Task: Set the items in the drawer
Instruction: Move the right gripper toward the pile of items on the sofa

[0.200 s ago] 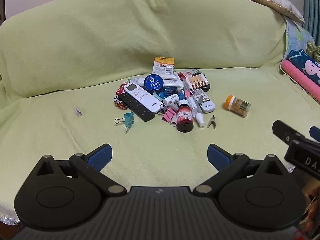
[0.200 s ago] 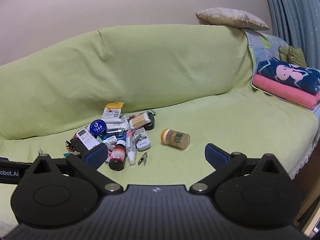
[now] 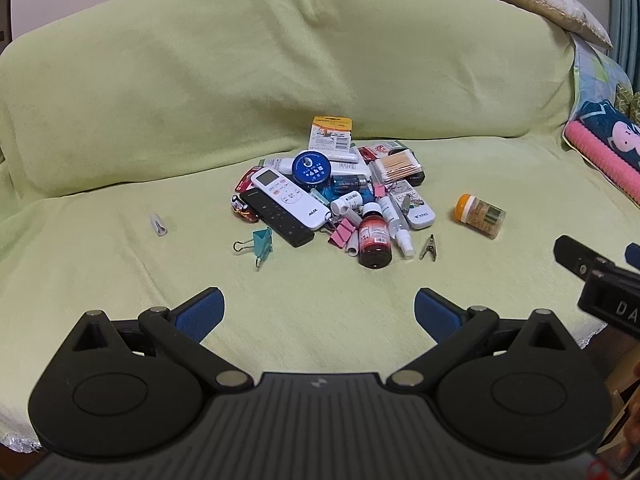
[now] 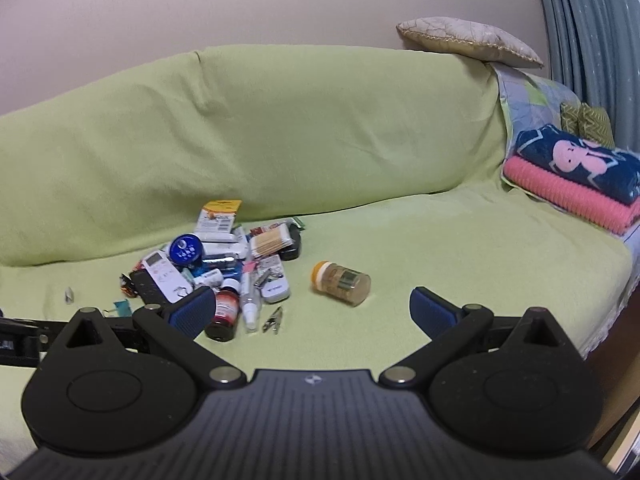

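Dozens of small items make a pile [image 3: 332,196] in the middle of the green sofa cover [image 3: 160,120]. On top lie a white remote [image 3: 289,199] and a black remote [image 3: 278,223] side by side, with a round blue tin [image 3: 311,167] just behind them. At the near edge a dark bottle [image 3: 374,236] with a red label lies on its side, a white spray bottle [image 3: 396,226] beside it. A teal clip [image 3: 262,242] sits just left of the pile, a metal clip [image 3: 429,247] just right. An orange-capped jar [image 4: 340,282] lies on its side apart, to the right. Well left rests a small grey peg [image 3: 158,224].

My left gripper [image 3: 319,312] hangs before the pile, blue pads wide apart, holding nothing. My right gripper [image 4: 308,310] is likewise spread and empty, facing the jar. Folded towels [image 4: 576,176] sit at the sofa's right end, a cushion [image 4: 468,42] on its back.
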`<state>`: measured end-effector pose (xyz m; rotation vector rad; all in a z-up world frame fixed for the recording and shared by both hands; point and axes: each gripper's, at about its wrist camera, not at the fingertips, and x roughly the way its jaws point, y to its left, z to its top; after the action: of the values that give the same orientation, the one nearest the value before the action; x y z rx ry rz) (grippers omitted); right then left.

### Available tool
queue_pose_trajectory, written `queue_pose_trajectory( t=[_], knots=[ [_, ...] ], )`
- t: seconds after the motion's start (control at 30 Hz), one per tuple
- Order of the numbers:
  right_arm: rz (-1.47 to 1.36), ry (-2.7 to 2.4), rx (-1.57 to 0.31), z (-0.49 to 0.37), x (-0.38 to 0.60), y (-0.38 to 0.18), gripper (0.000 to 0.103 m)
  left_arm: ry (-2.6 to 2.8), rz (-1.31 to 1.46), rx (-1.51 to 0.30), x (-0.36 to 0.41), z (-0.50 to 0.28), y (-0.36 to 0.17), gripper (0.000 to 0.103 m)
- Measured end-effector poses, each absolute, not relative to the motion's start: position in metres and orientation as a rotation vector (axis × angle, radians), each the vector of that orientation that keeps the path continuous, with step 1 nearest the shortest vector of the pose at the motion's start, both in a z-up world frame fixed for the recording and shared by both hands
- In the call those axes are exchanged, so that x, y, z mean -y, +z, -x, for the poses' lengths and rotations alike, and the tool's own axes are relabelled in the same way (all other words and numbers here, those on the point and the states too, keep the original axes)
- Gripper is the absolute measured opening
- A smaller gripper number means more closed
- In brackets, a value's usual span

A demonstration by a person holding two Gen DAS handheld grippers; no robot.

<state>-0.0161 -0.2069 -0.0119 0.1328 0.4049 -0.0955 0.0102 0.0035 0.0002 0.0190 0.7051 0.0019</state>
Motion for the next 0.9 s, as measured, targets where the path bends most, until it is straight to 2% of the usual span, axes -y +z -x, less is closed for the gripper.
queue_pose_trajectory(
  t=[0.17,0.3,0.43,0.57,0.63,0.77,0.9],
  knots=[
    [-0.093,-0.104,-0.469,0.031,0.211,-0.013,0.102,0.001,-0.01,-0.692,-0.005,-0.013,-0.002,0.102],
    [-0.064,-0.097,-0.629,-0.001,0.208,-0.026,0.099,-0.006,-0.029,-0.704,0.001,-0.016,-0.013,0.102],
    [-0.045,-0.068,-0.662,-0.003,0.21,-0.048,0.093,-0.023,-0.039,-0.721,0.006,-0.024,-0.02,0.102],
    [-0.01,-0.047,-0.656,-0.016,0.21,-0.053,0.092,-0.033,-0.041,-0.732,0.006,-0.036,-0.024,0.102],
    [0.013,-0.028,-0.642,-0.027,0.21,-0.048,0.079,-0.037,-0.044,-0.739,0.004,-0.046,-0.024,0.102],
    [0.044,0.009,-0.617,-0.057,0.209,-0.044,0.069,-0.033,-0.055,-0.737,0.0,-0.064,-0.026,0.102],
    [0.082,0.046,-0.607,-0.084,0.208,-0.051,0.043,-0.021,-0.053,-0.735,-0.008,-0.085,-0.031,0.102]
  ],
)
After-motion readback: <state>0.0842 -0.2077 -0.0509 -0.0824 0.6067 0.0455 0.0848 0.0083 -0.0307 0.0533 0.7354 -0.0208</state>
